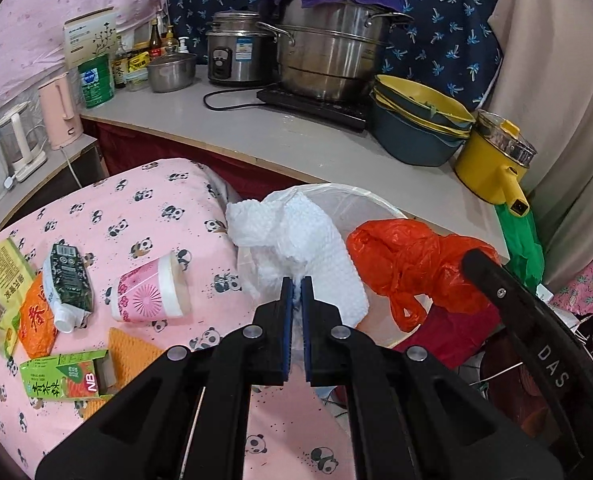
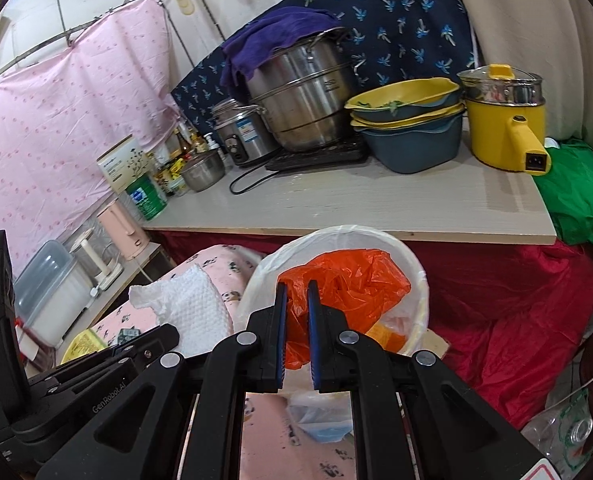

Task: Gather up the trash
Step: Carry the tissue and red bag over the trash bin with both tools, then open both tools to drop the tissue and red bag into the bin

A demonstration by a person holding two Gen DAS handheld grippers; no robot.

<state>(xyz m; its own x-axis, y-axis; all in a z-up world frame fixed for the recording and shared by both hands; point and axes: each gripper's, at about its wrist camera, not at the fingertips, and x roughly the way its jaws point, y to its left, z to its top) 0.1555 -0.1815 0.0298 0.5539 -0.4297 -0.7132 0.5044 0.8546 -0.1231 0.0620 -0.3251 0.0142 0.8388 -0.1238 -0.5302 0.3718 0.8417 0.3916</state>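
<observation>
My left gripper (image 1: pixel 296 280) is shut on a crumpled white paper towel (image 1: pixel 296 236), held over the near rim of the white lined trash bin (image 1: pixel 380 204). My right gripper (image 2: pixel 296 286) is shut on an orange plastic bag (image 2: pixel 348 280), which hangs over the trash bin (image 2: pixel 416 268). The orange plastic bag (image 1: pixel 408 260) shows in the left wrist view too, to the right of the towel. On the pink panda cloth (image 1: pixel 144 208) lie a pink paper cup (image 1: pixel 148 292), a dark carton (image 1: pixel 68 284), a green drink box (image 1: pixel 64 374) and yellow and orange packets (image 1: pixel 0 284).
Behind the bin runs a counter (image 1: pixel 256 136) with a big steel pot (image 1: pixel 328 52), rice cooker (image 1: pixel 236 52), stacked yellow and blue bowls (image 1: pixel 416 124) and a yellow electric pot (image 1: pixel 496 160). Kettles (image 1: pixel 58 112) stand at the left. Red cloth (image 2: pixel 516 320) and a green bag (image 2: pixel 580 196) lie at the right.
</observation>
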